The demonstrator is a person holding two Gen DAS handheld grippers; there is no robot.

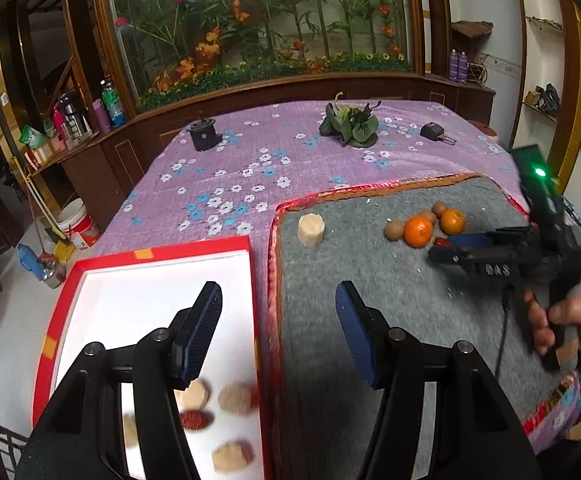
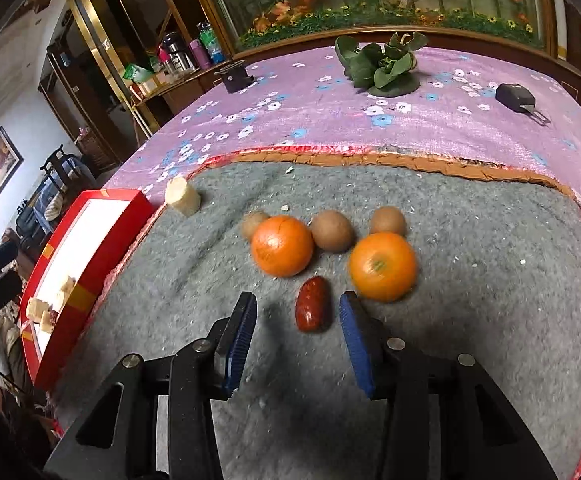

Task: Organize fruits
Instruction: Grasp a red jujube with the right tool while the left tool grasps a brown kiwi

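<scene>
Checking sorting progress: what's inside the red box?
The red box holds several pale cut pieces and a red date; the left gripper's fingers cover part of its floor.

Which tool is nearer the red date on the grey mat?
Right. The right tool is open with the red date just between its fingertips, untouched. The left tool is open over the red box's edge, well away from it.
</scene>
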